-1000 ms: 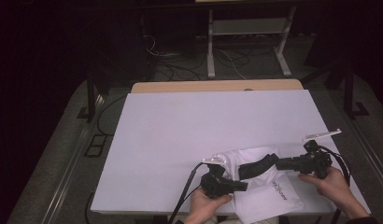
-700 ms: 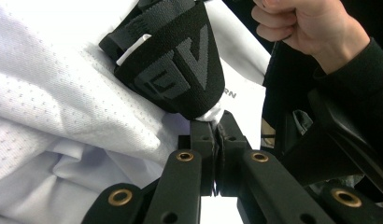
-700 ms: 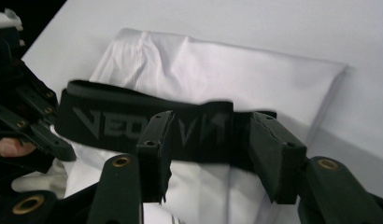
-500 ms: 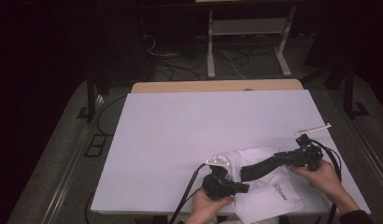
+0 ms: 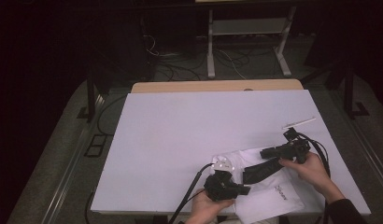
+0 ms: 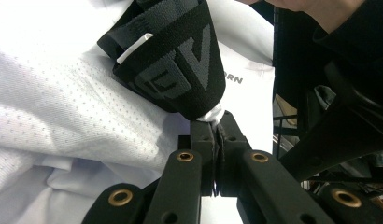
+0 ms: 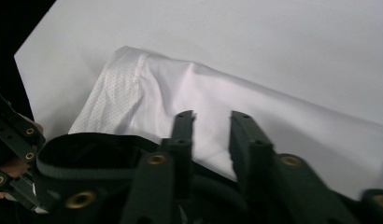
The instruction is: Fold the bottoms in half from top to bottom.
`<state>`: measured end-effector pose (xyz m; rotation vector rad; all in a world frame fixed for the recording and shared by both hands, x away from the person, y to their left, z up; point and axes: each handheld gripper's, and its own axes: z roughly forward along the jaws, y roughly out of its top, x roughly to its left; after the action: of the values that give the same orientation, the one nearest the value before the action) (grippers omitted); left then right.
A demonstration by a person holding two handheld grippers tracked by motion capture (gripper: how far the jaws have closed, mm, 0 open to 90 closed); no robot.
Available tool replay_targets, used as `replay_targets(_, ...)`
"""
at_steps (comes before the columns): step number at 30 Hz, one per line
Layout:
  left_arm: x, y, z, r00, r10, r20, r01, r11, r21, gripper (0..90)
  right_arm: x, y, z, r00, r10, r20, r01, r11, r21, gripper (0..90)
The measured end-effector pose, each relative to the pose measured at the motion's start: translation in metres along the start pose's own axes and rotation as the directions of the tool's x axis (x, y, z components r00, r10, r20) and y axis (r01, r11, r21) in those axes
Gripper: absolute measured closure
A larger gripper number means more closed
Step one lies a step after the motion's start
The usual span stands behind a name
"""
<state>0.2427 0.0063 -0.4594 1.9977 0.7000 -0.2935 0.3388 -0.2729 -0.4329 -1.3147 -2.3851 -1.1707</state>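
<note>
A white garment with a black elastic waistband lies at the near right of the white table. My left gripper is at the garment's near left edge. In the left gripper view it is shut on a pinch of white fabric just under the lettered waistband. My right gripper points left over the garment. Its jaws have just been closing and stand apart, with white cloth beyond the gap. The waistband loops low beside its left jaw.
A thin white stick lies on the table to the far right of the garment. A wooden edge runs along the table's back. Cables and a metal stand are on the dark floor behind.
My right gripper and its hand have shifted left and a little farther up the table over the garment. The left gripper has stayed put, still pinching the cloth.
</note>
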Motion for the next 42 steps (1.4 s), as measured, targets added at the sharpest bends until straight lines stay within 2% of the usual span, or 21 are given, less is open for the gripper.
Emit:
replay_targets(2,-0.001,0.0,0.0,0.9997,0.023,-0.009,-0.023,0.9997,0.005,86.9,0.004,0.003,0.006,0.9999,-0.01,0.005,0.01,1.0,0.028,79.4)
replay_targets(6,-0.003,0.0,0.0,0.9974,0.068,-0.023,-0.068,0.9976,0.012,86.9,0.007,0.008,0.017,0.9999,-0.017,-0.003,0.017,0.997,0.073,82.7)
replay_targets(9,-0.003,0.0,0.001,0.996,0.086,-0.026,-0.085,0.9963,0.014,86.9,0.008,0.008,0.026,0.9993,-0.013,-0.035,0.017,0.991,0.135,82.7)
replay_targets(14,-0.003,0.0,0.001,0.9941,0.104,-0.03,-0.103,0.9945,0.02,86.9,0.008,0.007,0.031,0.9949,0.004,-0.1,0.015,0.982,0.187,83.3)
replay_targets(18,-0.003,0.0,0.001,0.9938,0.108,-0.029,-0.107,0.994,0.024,86.9,0.007,0.006,0.029,0.9919,0.01,-0.127,0.016,0.98,0.197,85.2)
replay_targets(25,0.0,0.0,0.001,0.9958,0.087,-0.03,-0.086,0.9956,0.037,84.6,0.011,0.005,0.016,0.9842,0.014,-0.177,0.017,0.985,0.17,86.6)
replay_targets(32,-0.004,-0.001,0.001,0.988,0.143,-0.057,-0.14,0.9881,0.064,82.4,0.021,0.001,0.009,0.9784,0.009,-0.206,0.029,0.984,0.178,87.0)
replay_targets(34,-0.005,-0.001,0.001,0.9879,0.145,-0.055,-0.141,0.9876,0.07,80.3,0.023,-0.002,0.008,0.9776,0.01,-0.21,0.028,0.984,0.176,87.0)
replay_targets(38,-0.003,0.0,0.0,0.9937,0.109,-0.024,-0.107,0.9916,0.073,68.6,0.027,-0.006,0.003,0.9775,0.015,-0.21,0.022,0.985,0.173,87.0)
replay_targets(40,-0.002,0.0,-0.001,0.9937,0.112,-0.011,-0.111,0.9912,0.073,61.5,0.028,-0.009,0.001,0.9768,0.017,-0.213,0.019,0.986,0.163,87.0)
replay_targets(42,-0.003,0.0,-0.003,0.9935,0.109,-0.036,-0.106,0.9923,0.063,54.8,0.029,-0.013,-0.001,0.9755,0.015,-0.22,0.019,0.988,0.155,87.0)
